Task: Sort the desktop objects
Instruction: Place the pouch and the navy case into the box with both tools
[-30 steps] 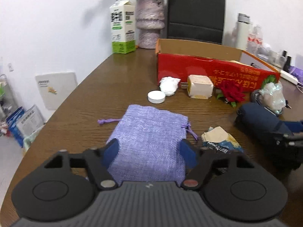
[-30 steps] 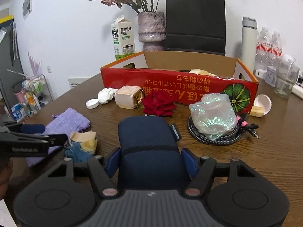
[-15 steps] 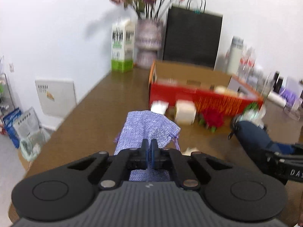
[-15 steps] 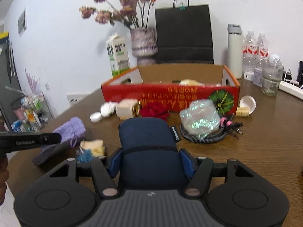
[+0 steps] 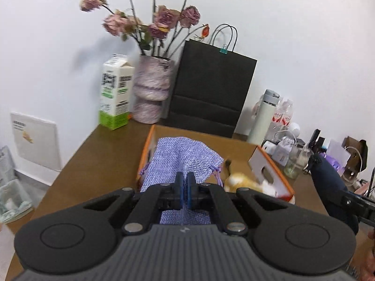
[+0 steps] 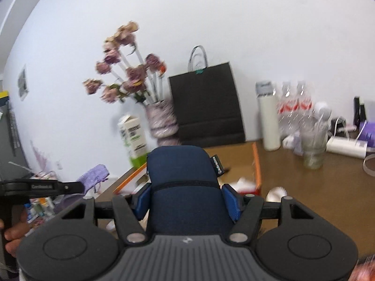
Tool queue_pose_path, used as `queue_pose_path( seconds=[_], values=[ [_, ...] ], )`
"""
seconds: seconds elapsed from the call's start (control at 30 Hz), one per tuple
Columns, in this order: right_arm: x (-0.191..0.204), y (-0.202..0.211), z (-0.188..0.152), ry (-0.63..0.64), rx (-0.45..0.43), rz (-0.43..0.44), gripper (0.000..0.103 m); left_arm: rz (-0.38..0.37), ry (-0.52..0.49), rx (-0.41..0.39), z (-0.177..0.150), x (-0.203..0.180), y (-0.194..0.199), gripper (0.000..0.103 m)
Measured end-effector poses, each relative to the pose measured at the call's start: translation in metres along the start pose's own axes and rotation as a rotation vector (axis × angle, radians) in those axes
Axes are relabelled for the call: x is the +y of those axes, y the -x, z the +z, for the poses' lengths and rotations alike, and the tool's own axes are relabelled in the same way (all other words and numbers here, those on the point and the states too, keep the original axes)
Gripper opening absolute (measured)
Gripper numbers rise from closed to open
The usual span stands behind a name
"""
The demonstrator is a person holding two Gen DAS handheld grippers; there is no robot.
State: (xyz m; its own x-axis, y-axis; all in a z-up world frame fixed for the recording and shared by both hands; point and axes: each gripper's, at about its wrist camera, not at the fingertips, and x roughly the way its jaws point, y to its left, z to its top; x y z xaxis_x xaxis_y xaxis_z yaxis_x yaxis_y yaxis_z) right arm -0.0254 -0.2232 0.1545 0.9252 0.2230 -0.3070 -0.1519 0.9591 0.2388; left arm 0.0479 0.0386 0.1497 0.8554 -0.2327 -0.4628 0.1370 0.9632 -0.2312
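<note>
Held aloft in the left gripper (image 5: 185,192), jaws clenched on its near edge: a lavender woven drawstring pouch (image 5: 181,161), fabric pinched to a fold between the blue pads. Fans out from the fingertips toward 12 o'clock, long axis running away along the fingers, mouth end and purple cords farthest out. Directly beyond and below it, the open cardboard box with orange-red walls (image 5: 267,164), so the pouch hangs over the box's near-left corner; probably only a short carry forward left before letting go.

Grasped in the right gripper (image 6: 186,196), jaws wide around its sides: a navy blue padded fabric case (image 6: 182,171), upright, rounded top at 12 o'clock, small black tag on its right seam. Box rim at 1 o'clock from it, behind the case. In the left view, the same case off at 3 o'clock, outside the box wall. Left hand judged nearer the box.

Pouch limp and light, likely to drop flat; case stiff, bulky.
</note>
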Motion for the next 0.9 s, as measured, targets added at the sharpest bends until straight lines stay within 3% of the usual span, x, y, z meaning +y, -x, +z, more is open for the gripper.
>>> queue_pose_path(
  seconds=[0.17, 0.27, 0.4, 0.57, 0.67, 0.73, 0.8, 0.9],
  values=[
    [-0.032, -0.061, 0.055, -0.085, 0.021, -0.008, 0.062, -0.032, 0.009, 0.096, 0.054, -0.01, -0.078, 0.004],
    [-0.042, -0.119, 0.076, -0.112, 0.086, -0.041, 0.062, 0.029, 0.011, 0.162, 0.078, -0.017, -0.138, 0.004],
    [-0.049, -0.202, 0.084, -0.098, 0.215, -0.135, 0.062, 0.11, 0.048, 0.251, 0.085, -0.018, -0.21, 0.004],
    [-0.052, -0.282, 0.063, 0.004, 0.376, -0.29, 0.062, 0.171, 0.11, 0.398, 0.067, -0.007, -0.282, 0.005],
    [-0.058, -0.314, 0.046, 0.035, 0.476, -0.32, 0.063, 0.165, 0.122, 0.443, 0.056, -0.003, -0.301, 0.009],
    [-0.059, -0.328, 0.036, 0.049, 0.532, -0.323, 0.062, 0.151, 0.127, 0.44, 0.053, -0.002, -0.301, 0.022],
    [-0.05, -0.336, 0.033, 0.125, 0.563, -0.347, 0.063, 0.148, 0.122, 0.427, 0.056, -0.001, -0.294, 0.045],
    [-0.047, -0.331, 0.042, 0.128, 0.545, -0.342, 0.063, 0.146, 0.113, 0.396, 0.066, 0.002, -0.273, 0.048]
  ],
)
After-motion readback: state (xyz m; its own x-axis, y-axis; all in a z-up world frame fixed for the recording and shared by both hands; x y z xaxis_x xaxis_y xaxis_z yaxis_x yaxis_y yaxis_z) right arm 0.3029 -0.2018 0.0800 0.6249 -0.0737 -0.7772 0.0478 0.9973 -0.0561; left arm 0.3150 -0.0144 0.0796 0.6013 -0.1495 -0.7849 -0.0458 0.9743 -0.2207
